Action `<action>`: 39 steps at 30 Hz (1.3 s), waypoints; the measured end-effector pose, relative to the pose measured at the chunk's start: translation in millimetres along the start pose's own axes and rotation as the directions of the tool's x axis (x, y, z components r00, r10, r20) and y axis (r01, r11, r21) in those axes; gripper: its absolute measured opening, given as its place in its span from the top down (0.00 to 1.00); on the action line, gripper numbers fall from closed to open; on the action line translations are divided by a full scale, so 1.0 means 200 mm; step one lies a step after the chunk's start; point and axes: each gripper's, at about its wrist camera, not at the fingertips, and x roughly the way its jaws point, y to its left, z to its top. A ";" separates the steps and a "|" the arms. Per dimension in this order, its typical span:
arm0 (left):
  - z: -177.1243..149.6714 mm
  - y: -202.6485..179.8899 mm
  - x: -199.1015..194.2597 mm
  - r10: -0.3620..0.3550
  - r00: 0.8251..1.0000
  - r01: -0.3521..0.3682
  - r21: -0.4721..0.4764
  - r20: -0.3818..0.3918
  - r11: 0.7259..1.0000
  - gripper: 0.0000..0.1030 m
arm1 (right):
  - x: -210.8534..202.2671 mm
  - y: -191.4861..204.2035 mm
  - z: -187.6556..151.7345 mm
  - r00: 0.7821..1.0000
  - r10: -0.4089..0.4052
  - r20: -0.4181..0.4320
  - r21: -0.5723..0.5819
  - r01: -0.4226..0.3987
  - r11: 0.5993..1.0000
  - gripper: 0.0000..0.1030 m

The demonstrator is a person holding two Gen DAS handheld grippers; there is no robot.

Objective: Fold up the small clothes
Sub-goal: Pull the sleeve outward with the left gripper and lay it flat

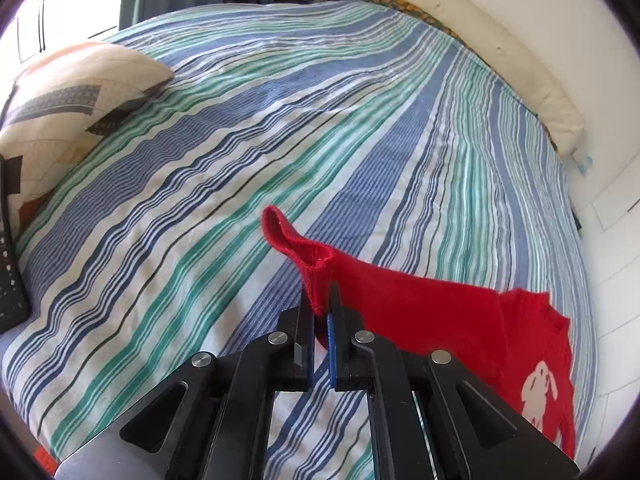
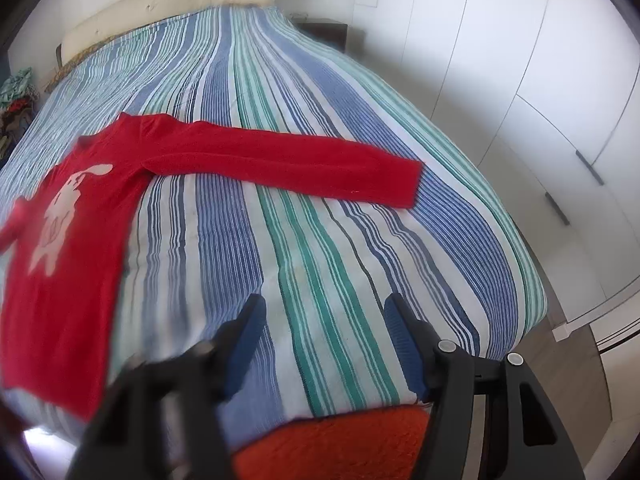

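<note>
One red sweater [image 2: 72, 216] with a pale rabbit print lies flat on the striped bedspread [image 2: 320, 240]; one sleeve [image 2: 280, 160] stretches straight out sideways from the body, long axis across the bed, cuff end ahead of and slightly right of the right gripper [image 2: 324, 320], whose jaws are apart with nothing between them. The other sleeve's cuff [image 1: 296, 248] is pinched in the clenched left gripper [image 1: 321, 312] and lifted off the bed, body trailing to its right. Count: one garment, two sleeves, two grippers, one patterned pillow [image 1: 68, 92]; right gripper likely nearer the free sleeve.
</note>
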 end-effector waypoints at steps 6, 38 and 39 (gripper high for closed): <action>-0.09 0.17 0.07 0.056 0.997 -0.059 -0.049 -0.051 0.997 0.97 | 0.01 0.00 0.00 1.000 -0.002 -0.003 0.000 0.002 1.000 0.40; -0.17 0.20 0.35 0.286 0.951 -0.278 0.079 -0.117 0.957 0.96 | 0.03 0.05 0.00 0.999 -0.047 -0.006 -0.065 0.047 0.997 0.40; -0.17 0.20 0.35 0.287 0.951 -0.279 0.077 -0.117 0.957 0.96 | 0.03 0.05 0.00 0.999 -0.045 -0.004 -0.061 0.045 0.997 0.40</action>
